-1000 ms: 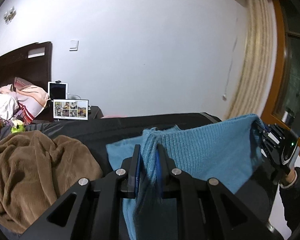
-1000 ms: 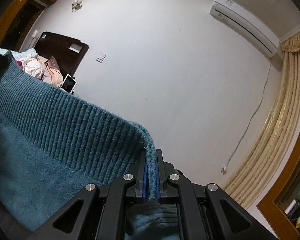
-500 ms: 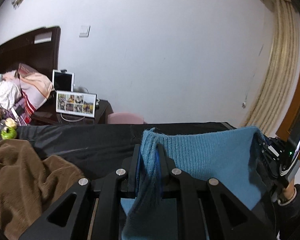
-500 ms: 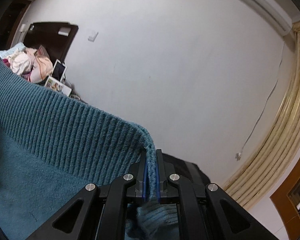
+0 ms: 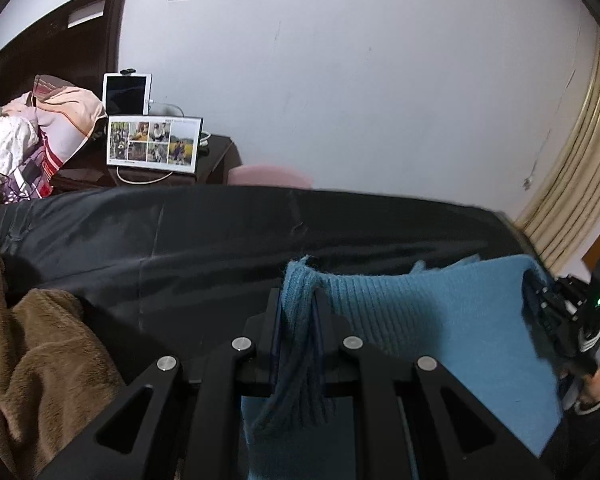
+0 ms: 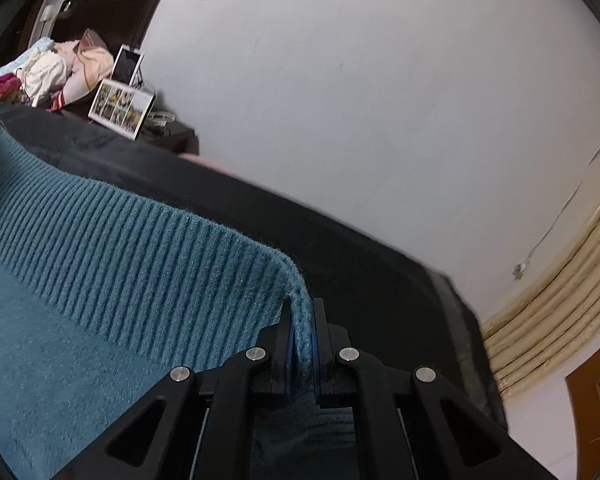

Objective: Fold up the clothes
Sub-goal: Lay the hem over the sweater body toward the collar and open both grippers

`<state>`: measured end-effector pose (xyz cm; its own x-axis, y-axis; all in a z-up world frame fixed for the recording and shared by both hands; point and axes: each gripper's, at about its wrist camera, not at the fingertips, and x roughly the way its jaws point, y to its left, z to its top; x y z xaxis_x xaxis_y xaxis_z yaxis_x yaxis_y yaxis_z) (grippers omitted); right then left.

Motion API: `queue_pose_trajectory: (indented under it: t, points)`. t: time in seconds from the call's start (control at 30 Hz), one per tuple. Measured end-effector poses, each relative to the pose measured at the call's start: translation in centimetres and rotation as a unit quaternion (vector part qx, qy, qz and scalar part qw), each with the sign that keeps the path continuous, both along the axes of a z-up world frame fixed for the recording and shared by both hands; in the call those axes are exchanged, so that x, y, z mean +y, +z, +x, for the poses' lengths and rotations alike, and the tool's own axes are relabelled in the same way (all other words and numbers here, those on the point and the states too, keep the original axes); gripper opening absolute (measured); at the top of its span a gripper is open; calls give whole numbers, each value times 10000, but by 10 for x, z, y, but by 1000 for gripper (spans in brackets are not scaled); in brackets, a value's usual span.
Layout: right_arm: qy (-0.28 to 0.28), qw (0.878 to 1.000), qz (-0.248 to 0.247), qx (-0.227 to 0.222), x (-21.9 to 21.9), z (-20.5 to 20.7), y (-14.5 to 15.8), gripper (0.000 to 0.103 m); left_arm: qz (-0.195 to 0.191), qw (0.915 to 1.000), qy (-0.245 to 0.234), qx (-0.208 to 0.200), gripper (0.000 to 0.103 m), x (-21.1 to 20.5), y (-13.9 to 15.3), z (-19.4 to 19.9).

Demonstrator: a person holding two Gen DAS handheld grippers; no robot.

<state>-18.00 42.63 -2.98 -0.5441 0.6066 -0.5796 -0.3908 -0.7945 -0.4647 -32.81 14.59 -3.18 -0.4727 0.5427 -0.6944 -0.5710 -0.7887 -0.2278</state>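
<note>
- The left gripper (image 5: 298, 312) is clamped on one corner of the blue knitted sweater (image 5: 440, 320), with a bunch of knit pressed between its jaws.
- The right gripper (image 6: 302, 340) is clamped on the other corner, where the ribbed hem (image 6: 140, 248) turns into the jaws.
- The sweater hangs stretched between the two grippers, above the black sheet (image 5: 220, 240) that covers the bed.
- I judge the step in hand to be carrying the held edge forward and laying it flat on the sheet.
- To do it well, both hands should stay level with each other, so the hem stays straight and taut and no wrinkle forms.
- The cloth should touch the sheet before either grip lets go.
- Ahead, the black sheet is bare up to its far edge near the wall; this is good room.
- On the left lies a brown blanket (image 5: 40, 360), near the left gripper; the sweater should stay clear of it.
- On the right, the bed edge is close to the curtain (image 6: 560, 320), so the right hand has less room.
</note>
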Motion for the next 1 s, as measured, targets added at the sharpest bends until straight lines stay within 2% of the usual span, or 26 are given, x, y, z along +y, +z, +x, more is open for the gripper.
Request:
queue_pose_trajectory:
  t: [0.13, 0.17, 0.23, 0.27, 0.33, 0.43, 0.6, 0.73, 0.8, 0.87, 0.93, 1.0]
  points:
    - [-102, 9989, -434, -124, 12, 2, -11, 11, -387, 9988, 200, -238, 22, 7, -19, -7]
    - [-127, 9983, -540, -162, 16, 3, -13, 19, -407, 9985, 240, -271, 25, 6, -21, -8]
    - [-277, 9984, -488, -103, 20, 9, -10, 55, -413, 9980, 362, -327, 36, 2, -22, -9]
    - [-354, 9983, -457, -70, 23, 12, -8, 81, -399, 9976, 440, -348, 42, -1, -22, -10]
    - [-467, 9978, -460, 137, 30, 23, 0, 83, -379, 9975, 505, -324, 43, -7, -20, -8]
    - [-481, 9954, -737, 378, 40, 41, 14, 83, -449, 9972, 556, -202, 48, -14, -12, 2]
    - [-327, 9910, -1147, 608, 47, 70, 29, 84, -504, 9976, 452, 155, 68, -18, 8, 32]
    - [-155, 9856, -1466, 825, 49, 77, 31, 84, -308, 9992, 58, 254, 68, -8, 17, 59]
    - [-2, 9793, -1791, 941, 51, 79, 35, 84, -370, 9984, -207, 368, 69, 3, 16, 73]
    - [-16, 9720, -2065, 1121, 56, 84, 41, 84, -720, 9948, -404, 599, 69, 19, 8, 83]
    - [-97, 9622, -2352, 1369, 63, 84, 46, 84, -1045, 9919, -343, 633, 69, 29, -4, 81]
    - [-286, 9496, -2674, 1613, 73, 89, 55, 84, -1004, 9939, -269, 365, 69, 29, -15, 70]
